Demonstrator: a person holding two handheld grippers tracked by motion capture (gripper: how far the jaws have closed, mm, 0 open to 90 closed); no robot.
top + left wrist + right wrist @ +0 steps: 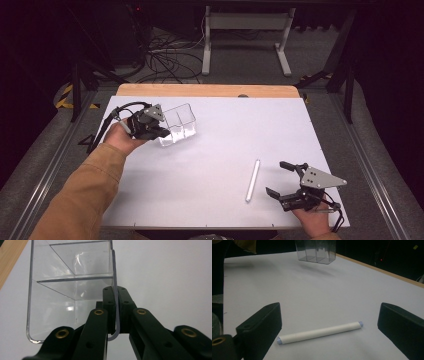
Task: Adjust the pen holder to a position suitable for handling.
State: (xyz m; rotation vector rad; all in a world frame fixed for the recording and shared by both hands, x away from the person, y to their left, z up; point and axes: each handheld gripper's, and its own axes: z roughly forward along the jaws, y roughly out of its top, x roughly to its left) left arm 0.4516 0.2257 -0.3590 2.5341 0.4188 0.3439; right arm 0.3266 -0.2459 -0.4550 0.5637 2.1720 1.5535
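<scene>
Now a clear divided container's wall is clamped by the left gripper; the right gripper, spread wide, is held empty around a white tube on the table.

light: even overhead, white bench top bright, surroundings beyond it dark | shadows: soft, faint beneath the clear plastic divided box | glare: white glints on the box walls | focus: near black fingers soft, slight overall blur
</scene>
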